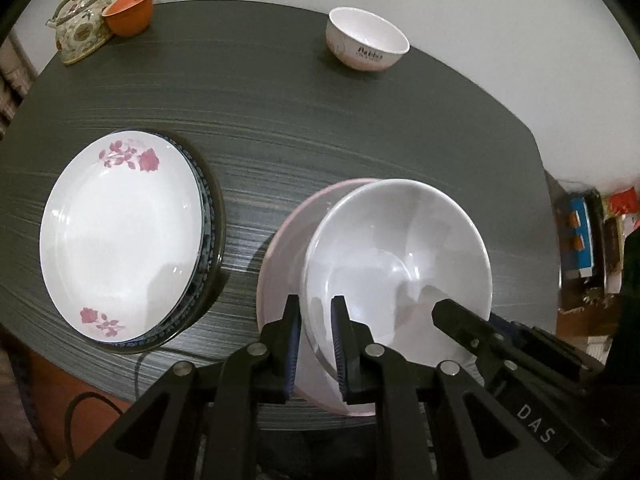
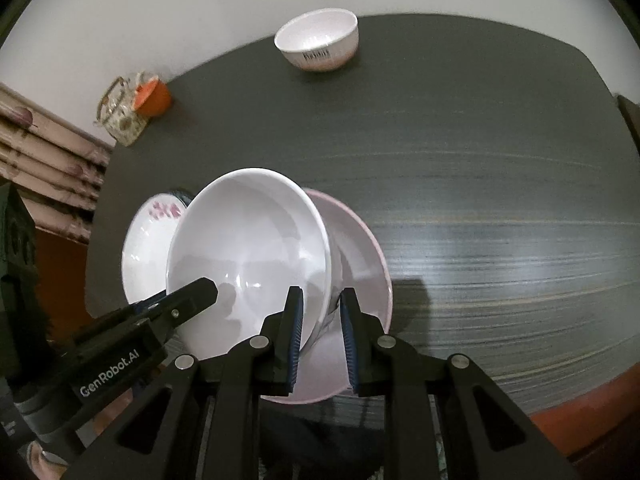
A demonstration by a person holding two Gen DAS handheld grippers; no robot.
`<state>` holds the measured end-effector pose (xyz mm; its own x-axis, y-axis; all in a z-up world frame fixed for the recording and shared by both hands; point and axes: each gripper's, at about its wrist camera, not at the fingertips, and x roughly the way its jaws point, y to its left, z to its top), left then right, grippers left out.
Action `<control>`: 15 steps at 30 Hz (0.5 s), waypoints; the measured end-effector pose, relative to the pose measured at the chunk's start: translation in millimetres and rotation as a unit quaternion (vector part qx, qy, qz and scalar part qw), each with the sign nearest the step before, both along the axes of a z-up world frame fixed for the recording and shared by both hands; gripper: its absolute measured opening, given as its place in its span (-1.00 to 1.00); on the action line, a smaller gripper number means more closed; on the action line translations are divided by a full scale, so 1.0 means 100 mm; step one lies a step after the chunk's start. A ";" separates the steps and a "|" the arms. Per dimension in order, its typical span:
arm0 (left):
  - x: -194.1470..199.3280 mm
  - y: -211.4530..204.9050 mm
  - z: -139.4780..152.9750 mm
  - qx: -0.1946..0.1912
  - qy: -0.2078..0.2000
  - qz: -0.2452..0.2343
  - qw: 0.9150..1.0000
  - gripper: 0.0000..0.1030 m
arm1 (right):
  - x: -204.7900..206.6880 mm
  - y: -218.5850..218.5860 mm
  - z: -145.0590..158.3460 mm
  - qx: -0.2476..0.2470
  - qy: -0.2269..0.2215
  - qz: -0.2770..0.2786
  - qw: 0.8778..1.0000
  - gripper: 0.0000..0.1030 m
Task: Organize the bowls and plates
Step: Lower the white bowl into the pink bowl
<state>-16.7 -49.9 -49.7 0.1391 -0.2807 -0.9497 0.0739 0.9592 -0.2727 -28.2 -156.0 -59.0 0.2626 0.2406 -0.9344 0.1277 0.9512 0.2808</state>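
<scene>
The dark worktop [image 1: 320,132] carries a plate stack [image 1: 120,236], pink plate [image 1: 280,264], small bowl [image 1: 366,38], teapot [image 1: 80,28] and orange cup [image 1: 130,12].

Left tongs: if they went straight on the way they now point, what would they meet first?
The left tongs already straddle the large white bowl's near rim, so pushing on probably drives that rim deeper between them; the pink plate lies just beneath.

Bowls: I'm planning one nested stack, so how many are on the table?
3: the large white bowl gripped at its rim by both grippers, above the pink plate; the small white bowl at the far edge; the orange bowl beside the teapot.
</scene>
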 end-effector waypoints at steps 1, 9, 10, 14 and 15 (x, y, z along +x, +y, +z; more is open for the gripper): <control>0.00 -0.01 -0.01 0.003 0.001 0.000 1.000 -0.72 | 0.00 0.01 -0.03 -0.003 0.003 0.002 1.000 -0.63; 0.03 0.02 -0.10 0.014 0.004 -0.005 1.000 -0.71 | -0.02 0.02 -0.20 -0.007 0.019 0.005 1.000 -0.62; 0.03 0.02 -0.09 0.017 0.001 -0.006 1.000 -0.71 | -0.02 0.02 -0.22 -0.008 0.021 0.006 1.000 -0.61; 0.05 -0.02 -0.11 0.019 0.002 -0.007 1.000 -0.71 | 0.00 0.06 -0.24 -0.013 0.022 0.010 1.000 -0.61; 0.05 -0.02 -0.11 0.020 0.003 -0.007 1.000 -0.71 | 0.01 0.07 -0.24 -0.013 0.022 0.010 1.000 -0.61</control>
<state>-11.5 -51.5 -60.7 0.1294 -0.2452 -0.9608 0.0856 0.9681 -0.2356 -26.8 -148.7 -83.1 0.2158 0.2213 -0.9510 0.1204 0.9605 0.2509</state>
